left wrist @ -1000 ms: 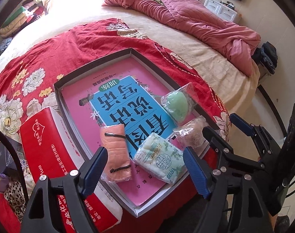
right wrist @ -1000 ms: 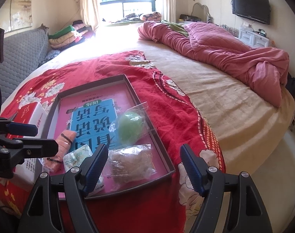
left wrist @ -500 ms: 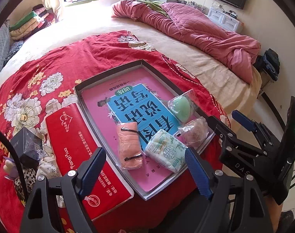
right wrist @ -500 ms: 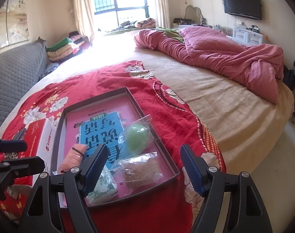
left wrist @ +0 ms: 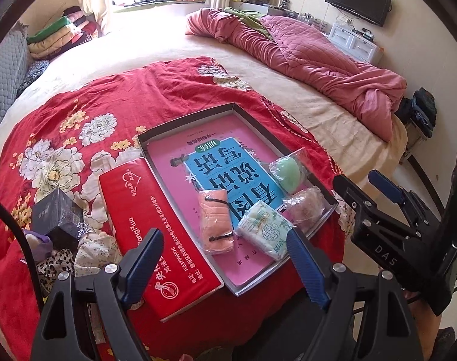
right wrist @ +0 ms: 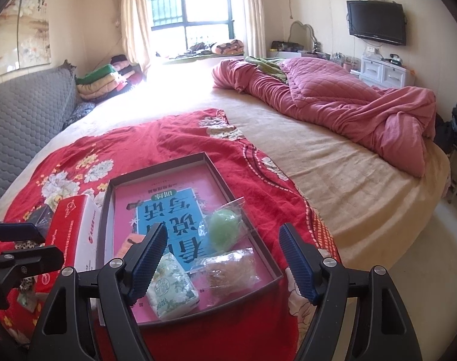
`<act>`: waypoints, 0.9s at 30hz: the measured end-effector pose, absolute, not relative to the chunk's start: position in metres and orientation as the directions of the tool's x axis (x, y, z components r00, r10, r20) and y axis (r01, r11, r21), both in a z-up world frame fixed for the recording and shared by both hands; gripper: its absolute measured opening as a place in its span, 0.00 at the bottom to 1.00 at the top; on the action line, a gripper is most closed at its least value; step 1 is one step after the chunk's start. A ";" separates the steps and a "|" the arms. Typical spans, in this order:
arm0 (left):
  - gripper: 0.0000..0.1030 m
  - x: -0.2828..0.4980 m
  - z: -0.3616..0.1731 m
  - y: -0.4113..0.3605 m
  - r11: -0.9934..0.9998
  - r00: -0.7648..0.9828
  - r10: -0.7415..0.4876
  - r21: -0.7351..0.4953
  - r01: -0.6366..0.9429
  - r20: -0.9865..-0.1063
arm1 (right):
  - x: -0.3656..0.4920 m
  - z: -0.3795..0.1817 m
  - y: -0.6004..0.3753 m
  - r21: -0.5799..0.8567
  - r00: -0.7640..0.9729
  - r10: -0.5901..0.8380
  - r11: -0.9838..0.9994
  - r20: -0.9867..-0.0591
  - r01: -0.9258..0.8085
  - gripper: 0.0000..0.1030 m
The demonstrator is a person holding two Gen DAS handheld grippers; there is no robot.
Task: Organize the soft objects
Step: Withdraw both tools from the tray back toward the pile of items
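As both grippers drew back and rose from the shallow grey cardboard tray (left wrist: 260,126) over the last second, more of the red floral bedspread (left wrist: 87,105) came into view. The left gripper (left wrist: 225,261) and right gripper (right wrist: 221,255) hung wide open, holding nothing. Four bagged soft items lay inside the tray: a peach cloth roll (left wrist: 215,221), a green-patterned tissue pack (left wrist: 266,230), a green sponge (left wrist: 288,173) and a brownish bundle (right wrist: 231,266). That retreat suggested the sorting was finished or nearly so.

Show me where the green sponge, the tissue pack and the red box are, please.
green sponge (left wrist: 289,174), left wrist view, middle of its dome.
tissue pack (left wrist: 267,229), left wrist view, printed top face.
red box (left wrist: 151,225), left wrist view, middle of its lid.
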State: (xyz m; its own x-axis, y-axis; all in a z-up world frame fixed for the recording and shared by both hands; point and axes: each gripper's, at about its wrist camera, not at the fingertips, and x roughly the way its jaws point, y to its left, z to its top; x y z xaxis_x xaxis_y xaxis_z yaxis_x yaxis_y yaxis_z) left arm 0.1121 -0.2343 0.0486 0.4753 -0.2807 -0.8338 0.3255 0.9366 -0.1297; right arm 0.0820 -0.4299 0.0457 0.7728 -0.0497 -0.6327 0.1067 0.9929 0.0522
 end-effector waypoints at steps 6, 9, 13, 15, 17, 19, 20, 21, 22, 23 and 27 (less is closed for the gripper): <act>0.81 0.106 0.056 -0.225 0.939 0.492 -0.281 -0.130 0.318 -0.824 | 0.077 0.056 -0.428 0.061 0.778 -0.049 0.992 -0.627 0.111 0.76; 0.81 0.104 0.059 -0.220 0.941 0.499 -0.280 -0.133 0.310 -0.820 | 0.075 0.061 -0.425 0.055 0.781 -0.052 0.992 -0.622 0.110 0.76; 0.81 0.101 0.064 -0.213 0.945 0.512 -0.272 -0.127 0.301 -0.815 | 0.072 0.068 -0.420 0.054 0.788 -0.053 0.993 -0.614 0.108 0.76; 0.81 0.100 0.066 -0.209 0.946 0.517 -0.273 -0.129 0.297 -0.812 | 0.072 0.071 -0.418 0.051 0.782 -0.049 0.993 -0.621 0.103 0.76; 0.81 0.098 0.067 -0.205 0.949 0.520 -0.268 -0.129 0.288 -0.811 | 0.071 0.073 -0.416 0.054 0.785 -0.049 0.993 -0.618 0.105 0.76; 0.81 0.097 0.068 -0.201 0.951 0.524 -0.262 -0.124 0.283 -0.810 | 0.070 0.076 -0.414 0.056 0.787 -0.046 0.993 -0.615 0.101 0.76; 0.81 0.096 0.068 -0.199 0.952 0.528 -0.258 -0.121 0.280 -0.809 | 0.069 0.078 -0.413 0.054 0.789 -0.046 0.993 -0.613 0.100 0.76; 0.81 0.096 0.068 -0.197 0.954 0.531 -0.253 -0.118 0.276 -0.808 | 0.069 0.079 -0.412 0.053 0.790 -0.044 0.994 -0.612 0.097 0.76; 0.81 0.095 0.068 -0.194 0.956 0.532 -0.251 -0.119 0.270 -0.809 | 0.068 0.080 -0.410 0.050 0.789 -0.043 0.994 -0.613 0.093 0.76; 0.81 0.095 0.068 -0.192 0.956 0.532 -0.251 -0.121 0.266 -0.809 | 0.067 0.081 -0.409 0.044 0.789 -0.044 0.995 -0.613 0.090 0.76; 0.81 0.092 0.067 -0.183 0.961 0.538 -0.235 -0.112 0.252 -0.810 | 0.064 0.086 -0.398 0.030 0.792 -0.037 0.997 -0.609 0.069 0.76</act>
